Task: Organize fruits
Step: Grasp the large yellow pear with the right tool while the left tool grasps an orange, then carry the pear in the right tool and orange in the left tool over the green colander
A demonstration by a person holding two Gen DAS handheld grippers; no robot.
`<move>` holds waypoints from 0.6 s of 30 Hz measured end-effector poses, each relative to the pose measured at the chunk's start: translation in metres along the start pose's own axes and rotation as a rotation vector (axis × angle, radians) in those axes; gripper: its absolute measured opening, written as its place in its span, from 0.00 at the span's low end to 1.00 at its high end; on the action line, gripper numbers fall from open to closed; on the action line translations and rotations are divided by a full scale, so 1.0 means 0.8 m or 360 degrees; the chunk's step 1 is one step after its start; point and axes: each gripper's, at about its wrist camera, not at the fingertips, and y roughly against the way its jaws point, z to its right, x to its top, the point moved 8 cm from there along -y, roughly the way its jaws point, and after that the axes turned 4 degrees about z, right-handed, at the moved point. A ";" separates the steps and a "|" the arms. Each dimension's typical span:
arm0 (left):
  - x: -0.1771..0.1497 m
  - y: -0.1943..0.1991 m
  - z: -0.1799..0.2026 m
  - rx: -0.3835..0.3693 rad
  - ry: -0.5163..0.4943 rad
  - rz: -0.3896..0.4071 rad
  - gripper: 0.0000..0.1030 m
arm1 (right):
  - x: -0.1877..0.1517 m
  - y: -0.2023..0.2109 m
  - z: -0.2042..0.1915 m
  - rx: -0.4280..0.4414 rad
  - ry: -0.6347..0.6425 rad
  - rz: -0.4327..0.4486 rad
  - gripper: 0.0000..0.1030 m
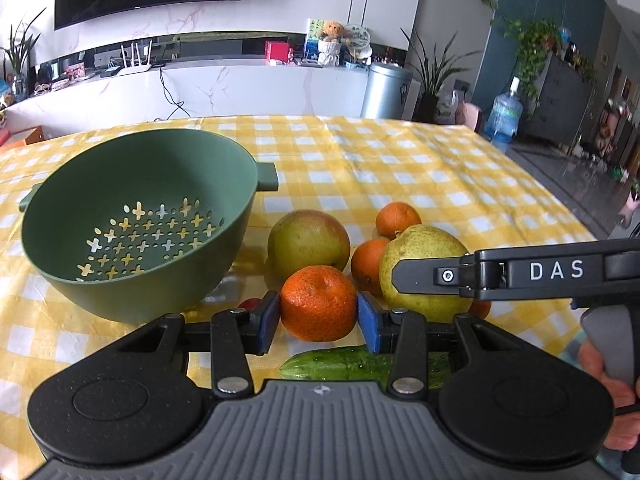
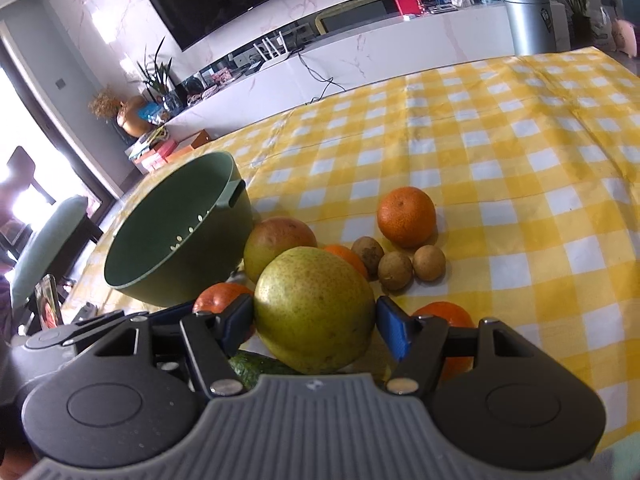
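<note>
Fruits lie in a loose heap on the yellow checked tablecloth (image 1: 400, 168), at about three o'clock from the green colander (image 1: 136, 220), which holds nothing yet. We judge the step in hand to be the first pick-ups. Our left claw (image 1: 318, 318) brackets a bright, dimpled tangerine (image 1: 318, 302), its blue pads (image 1: 267, 320) just beside the peel; we cannot tell whether they press it. Our right claw (image 2: 314, 326) straddles a big yellow-green pear (image 2: 314, 310), speckled and smooth, pads at its flanks, grip likewise unclear. Next we need a firm squeeze, a lift, then a carry toward ten o'clock over the colander rim. Around them sit a reddish-green apple (image 1: 308, 242), more tangerines (image 2: 406, 216), three small brown fruits (image 2: 400, 266) and a cucumber (image 1: 344, 366) at six o'clock under the left claw.
</note>
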 end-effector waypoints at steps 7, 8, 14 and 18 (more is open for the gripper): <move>0.021 0.036 -0.001 -0.0082 0.0096 0.0087 0.46 | 0.006 0.017 -0.008 0.0018 -0.0007 0.0053 0.62; 0.025 0.041 -0.002 -0.0081 0.0104 0.0102 0.46 | 0.008 0.020 -0.010 0.0020 0.0000 0.0058 0.62; 0.051 0.061 -0.015 -0.0049 0.0159 0.0157 0.46 | 0.027 0.035 -0.032 0.0075 0.0032 0.0093 0.62; 0.072 0.065 -0.037 0.0008 0.0166 0.0164 0.46 | 0.050 0.037 -0.062 0.0111 0.0171 0.0114 0.62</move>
